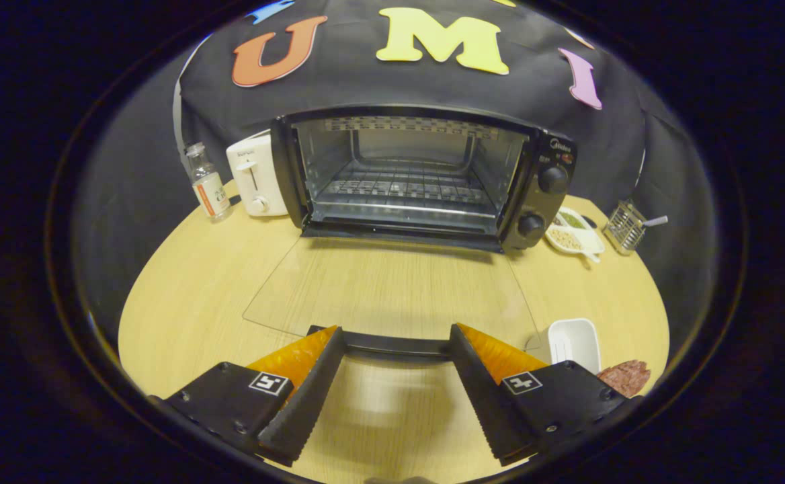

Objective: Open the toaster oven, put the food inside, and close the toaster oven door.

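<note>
A black toaster oven (426, 178) stands at the back of the wooden table with its cavity and wire rack (402, 185) exposed. Its glass door (392, 286) lies folded flat toward me, and the door's dark handle (396, 345) runs between my fingertips. My gripper (396, 336) is open, its fingers spread wide at either end of the handle, pressing on nothing. A reddish slab of food (626, 376) lies on the table just right of the right finger, beside a small white dish (574, 343).
Left of the oven stand a white toaster (255, 175) and a small clear bottle (208, 183). To its right sit a white divided plate of food (574, 232) and a wire holder (626, 227). Bare tabletop (197, 289) spreads left of the door.
</note>
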### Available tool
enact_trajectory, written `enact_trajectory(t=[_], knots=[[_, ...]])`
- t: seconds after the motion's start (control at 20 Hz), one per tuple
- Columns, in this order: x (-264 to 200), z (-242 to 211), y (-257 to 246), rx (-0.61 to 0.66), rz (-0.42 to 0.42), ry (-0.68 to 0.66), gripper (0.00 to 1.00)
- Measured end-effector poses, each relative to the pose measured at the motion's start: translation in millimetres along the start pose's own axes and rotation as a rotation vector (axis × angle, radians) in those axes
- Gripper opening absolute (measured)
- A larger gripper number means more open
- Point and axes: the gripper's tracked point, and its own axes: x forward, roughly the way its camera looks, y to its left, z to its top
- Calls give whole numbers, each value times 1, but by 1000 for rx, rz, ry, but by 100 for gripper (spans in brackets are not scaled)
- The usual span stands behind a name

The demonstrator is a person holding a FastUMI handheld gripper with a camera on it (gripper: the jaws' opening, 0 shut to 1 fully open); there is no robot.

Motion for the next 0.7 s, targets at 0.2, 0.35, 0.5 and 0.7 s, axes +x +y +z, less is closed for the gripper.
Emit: enact_trajectory(t=[0.2,0.35,0.5,0.7], knots=[[5,-4,1,-25,7,-2,100],[2,-2,0,-31,15,-10,100],[-8,14,-6,-31,43,-45,100],[-36,56,-45,-105,78,-140,100]])
